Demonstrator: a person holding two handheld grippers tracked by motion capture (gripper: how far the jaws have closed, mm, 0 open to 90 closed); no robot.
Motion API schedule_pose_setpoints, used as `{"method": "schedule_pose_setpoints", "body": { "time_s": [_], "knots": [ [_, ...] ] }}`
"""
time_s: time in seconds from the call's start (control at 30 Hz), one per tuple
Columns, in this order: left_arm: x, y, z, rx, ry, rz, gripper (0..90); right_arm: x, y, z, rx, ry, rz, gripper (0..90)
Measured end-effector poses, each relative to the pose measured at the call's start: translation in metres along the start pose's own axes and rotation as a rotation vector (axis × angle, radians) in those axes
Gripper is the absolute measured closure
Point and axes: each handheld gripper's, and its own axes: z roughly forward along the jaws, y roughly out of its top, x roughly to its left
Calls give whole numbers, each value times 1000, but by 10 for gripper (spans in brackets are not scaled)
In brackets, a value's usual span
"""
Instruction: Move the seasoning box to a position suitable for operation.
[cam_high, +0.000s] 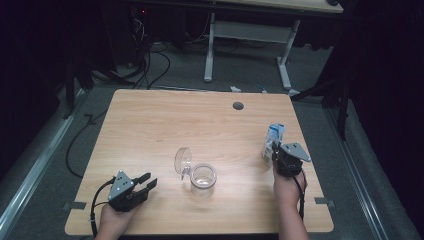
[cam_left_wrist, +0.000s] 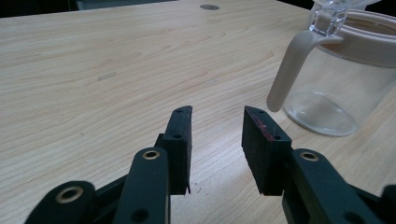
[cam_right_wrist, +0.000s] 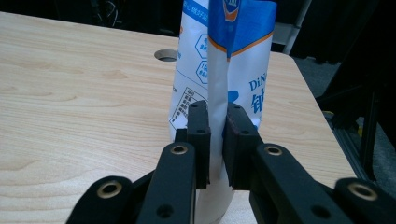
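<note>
The right gripper (cam_right_wrist: 217, 140) pinches the side seam of the upright blue-and-white paper pouch (cam_right_wrist: 243, 60), near the table's (cam_high: 150, 125) right edge. The left gripper (cam_left_wrist: 217, 140) gapes empty beside the clear glass jar (cam_left_wrist: 336, 84).

Glossy printed pouch (cam_right_wrist: 224, 70), clear glass jar (cam_high: 203, 178), matt wood table (cam_high: 150, 125)

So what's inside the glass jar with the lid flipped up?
Nothing that I can see. The glass jar is clear, and the wooden table shows through its walls and bottom. Its lid stands open. The beige rim band hides a thin strip near the top.
</note>
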Motion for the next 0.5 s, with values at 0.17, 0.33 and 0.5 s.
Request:
{"method": "schedule_pose_setpoints", "body": {
  "time_s": [0.17, 0.33, 0.5],
  "knots": [
    [-1, 0, 0, 4, -11, 10, 611, -2, 0, 0, 2, 19, 1, 844],
    [-1, 0, -1, -6, -26, 11, 557, -4, 1, -1, 2, 44, 14, 855],
    [1, -1, -2, -15, -30, 2, 521, -8, 2, -2, 1, 81, 34, 860]
  ]
}}
